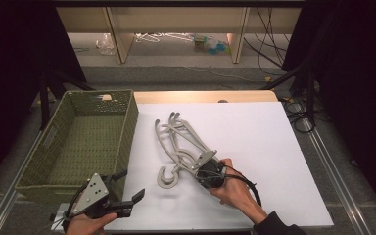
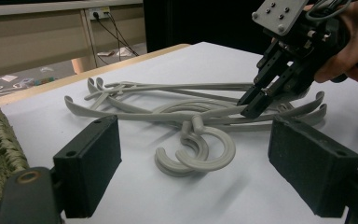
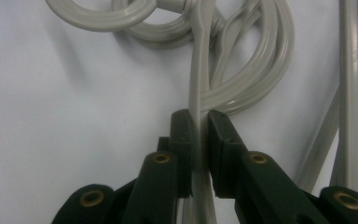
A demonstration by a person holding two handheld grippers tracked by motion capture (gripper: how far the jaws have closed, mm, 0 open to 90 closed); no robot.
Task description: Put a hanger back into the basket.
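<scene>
Nearest the cam: your left gripper [image 1: 127,188], jaws spread wide, nothing between them, low at the table's front-left edge just beside the green woven basket [image 1: 44,161]. Your right gripper [image 3: 199,135] is clamped narrow on a thin bar of the grey hangers [image 1: 181,142], pads either side of it. The hangers lie in a tangled pile mid-table on the white board [image 1: 264,147], hooks [image 2: 196,154] curling toward you, arms fanning away. Right hand [image 1: 235,188] sits just behind the pile.
</scene>
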